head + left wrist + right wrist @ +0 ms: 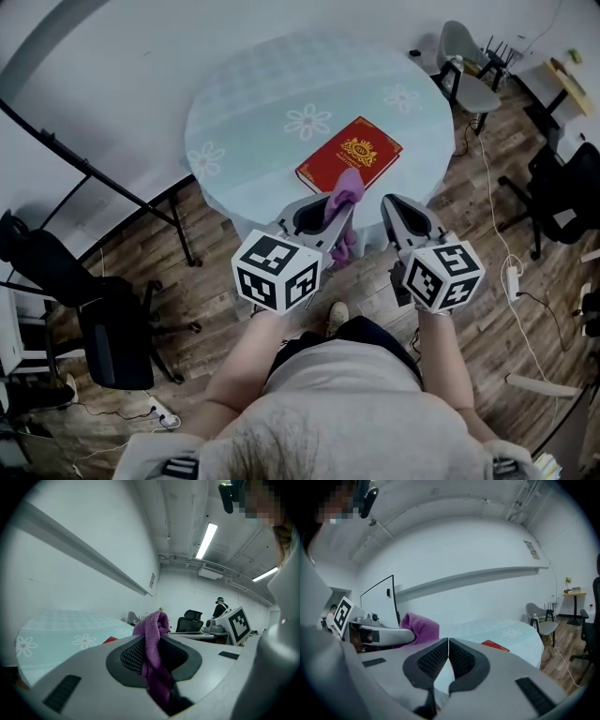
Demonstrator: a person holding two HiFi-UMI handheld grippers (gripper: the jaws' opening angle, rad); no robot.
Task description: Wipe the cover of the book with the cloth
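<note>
A red book (pixel 350 153) with a gold emblem lies on the round table (pixel 281 103) near its front edge; the book (pixel 496 645) also shows in the right gripper view and as a red sliver (pixel 109 640) in the left gripper view. My left gripper (pixel 339 208) is shut on a purple cloth (pixel 346 199), which sticks up between the jaws and hangs below them (pixel 152 653). It hovers just short of the book's near edge. My right gripper (pixel 394 208) is shut with nothing in it (pixel 448 648), beside the left one, off the table's front edge.
The table wears a pale blue cloth with flower prints. A black stand's legs (pixel 122 192) run at the left, a black chair (pixel 103 319) at lower left. Chairs (pixel 473 70) and cables (pixel 506 253) stand on the wooden floor at right. A person stands far off (pixel 219 607).
</note>
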